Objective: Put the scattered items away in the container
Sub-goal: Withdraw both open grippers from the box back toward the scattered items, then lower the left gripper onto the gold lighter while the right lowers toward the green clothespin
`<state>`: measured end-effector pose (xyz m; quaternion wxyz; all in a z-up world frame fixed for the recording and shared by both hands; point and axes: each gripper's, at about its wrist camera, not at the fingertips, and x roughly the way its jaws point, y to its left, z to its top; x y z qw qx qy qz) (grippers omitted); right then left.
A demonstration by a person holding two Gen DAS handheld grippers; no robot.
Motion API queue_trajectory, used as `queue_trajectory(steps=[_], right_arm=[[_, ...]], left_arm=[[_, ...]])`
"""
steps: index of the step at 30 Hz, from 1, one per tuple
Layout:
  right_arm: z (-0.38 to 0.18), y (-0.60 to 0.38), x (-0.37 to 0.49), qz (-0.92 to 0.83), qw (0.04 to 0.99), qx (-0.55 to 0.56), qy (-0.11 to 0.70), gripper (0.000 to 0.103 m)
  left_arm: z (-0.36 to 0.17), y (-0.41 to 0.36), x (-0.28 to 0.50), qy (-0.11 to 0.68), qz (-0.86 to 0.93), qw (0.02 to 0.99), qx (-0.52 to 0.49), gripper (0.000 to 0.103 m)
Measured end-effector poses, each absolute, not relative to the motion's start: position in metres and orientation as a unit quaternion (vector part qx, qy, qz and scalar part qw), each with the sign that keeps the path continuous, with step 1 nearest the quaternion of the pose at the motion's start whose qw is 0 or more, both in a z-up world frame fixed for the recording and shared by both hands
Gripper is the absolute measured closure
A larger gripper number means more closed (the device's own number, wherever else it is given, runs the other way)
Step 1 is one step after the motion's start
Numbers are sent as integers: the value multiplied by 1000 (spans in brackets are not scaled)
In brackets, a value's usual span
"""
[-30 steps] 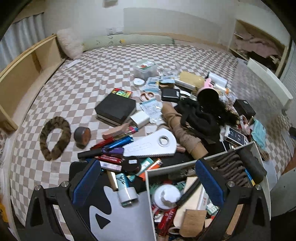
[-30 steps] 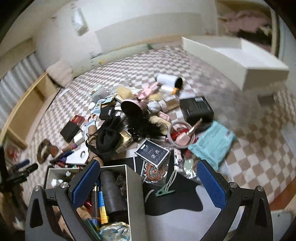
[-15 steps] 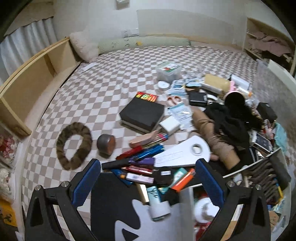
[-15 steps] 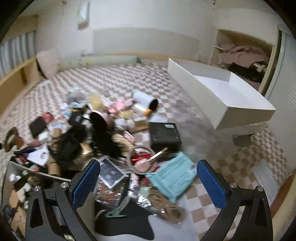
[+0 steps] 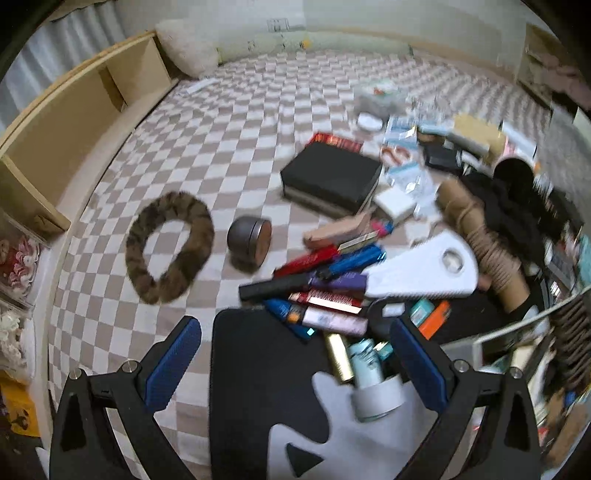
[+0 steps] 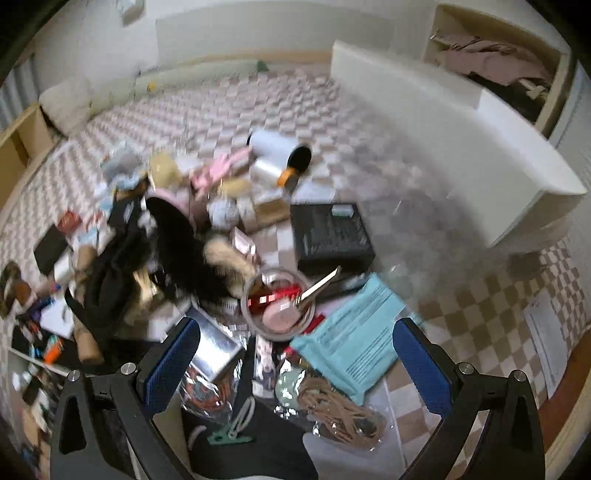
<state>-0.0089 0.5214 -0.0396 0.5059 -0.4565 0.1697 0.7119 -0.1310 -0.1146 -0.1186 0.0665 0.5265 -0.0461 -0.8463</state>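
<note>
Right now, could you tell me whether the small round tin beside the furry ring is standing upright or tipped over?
Tipped over. The round tin lies on its side on the checkered cover, its copper-coloured flat end facing sideways, apart from the furry ring.

The left gripper (image 5: pixel 295 363) has swung left, off the white container (image 5: pixel 517 328), towards the brown furry ring (image 5: pixel 170 247).

We see a checkered beige-and-white floor covering (image 5: pixel 229 122) stretching ahead of the left gripper (image 5: pixel 295 363) to a pale wall (image 5: pixel 369 14). Far ahead and to its left stands an open wooden shelf unit (image 5: pixel 74 122), with a fluffy white cushion (image 5: pixel 186 50) at its end. Ahead and right of the right gripper (image 6: pixel 297 363) lies a long white box (image 6: pixel 461 140), beside a wooden cubby (image 6: pixel 495 59) holding crumpled cloth.
</note>
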Motion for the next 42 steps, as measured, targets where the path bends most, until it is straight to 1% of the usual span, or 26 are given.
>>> queue_trajectory(steps=[5, 10, 12, 15, 19, 23, 28, 33, 42], right_arm=[[-71, 522, -5, 704, 485, -486, 182, 0], [-92, 521, 1, 700, 474, -495, 200, 0], [-101, 520, 0, 693, 475, -507, 193, 0], [-115, 520, -2, 685, 457, -529, 203, 0], [-126, 515, -6, 684, 440, -544, 209, 0], [-133, 510, -7, 685, 426, -547, 224, 0], [-132, 508, -6, 689, 420, -545, 229, 0], [-133, 510, -5, 687, 421, -543, 236, 0], [-138, 512, -3, 676, 424, -559, 226, 0]], left_arm=[[-146, -126, -126, -70, -825, 75, 555, 0], [-164, -140, -131, -72, -810, 105, 572, 0], [-171, -144, -137, -72, -802, 119, 581, 0], [-182, -144, -144, -78, -786, 130, 599, 0], [-192, -143, -150, -51, -774, 129, 618, 0], [-201, -137, -156, -41, -764, 124, 632, 0], [-217, -122, -162, -69, -748, 116, 649, 0], [-222, -111, -168, -68, -747, 105, 653, 0], [-228, -101, -170, -109, -749, 113, 644, 0]])
